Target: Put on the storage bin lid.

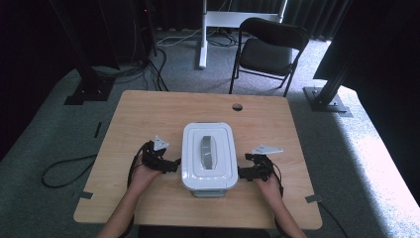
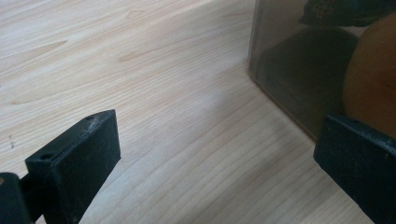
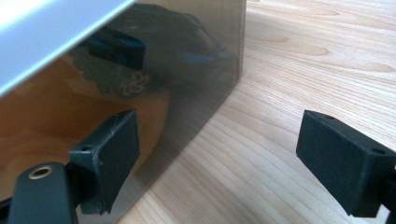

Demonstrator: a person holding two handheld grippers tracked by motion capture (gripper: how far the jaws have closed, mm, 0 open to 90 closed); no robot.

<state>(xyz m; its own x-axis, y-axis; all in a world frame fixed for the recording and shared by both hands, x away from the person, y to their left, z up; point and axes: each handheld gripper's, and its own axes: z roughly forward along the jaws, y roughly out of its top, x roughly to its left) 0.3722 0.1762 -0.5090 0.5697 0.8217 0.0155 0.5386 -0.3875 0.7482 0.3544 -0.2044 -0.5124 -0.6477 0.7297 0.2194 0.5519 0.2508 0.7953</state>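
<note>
A clear plastic box with a white lid (image 1: 209,154) and a grey handle (image 1: 207,152) stands in the middle of the wooden table (image 1: 148,119). My left gripper (image 1: 171,165) sits at the box's left side, jaws apart. In the left gripper view the left gripper (image 2: 215,156) stands open over bare wood, the box's smoky wall (image 2: 299,70) at the right. My right gripper (image 1: 243,173) sits at the box's right side. In the right gripper view the right gripper (image 3: 219,158) is open, one jaw in front of the box wall (image 3: 177,79), nothing pinched.
A round cable hole (image 1: 237,106) lies near the table's far edge. Beyond the table stand a black folding chair (image 1: 270,49) and a white stand leg (image 1: 203,34). Black frame feet (image 1: 89,89) rest on the carpet at both sides, and a cable (image 1: 64,171) loops at the left.
</note>
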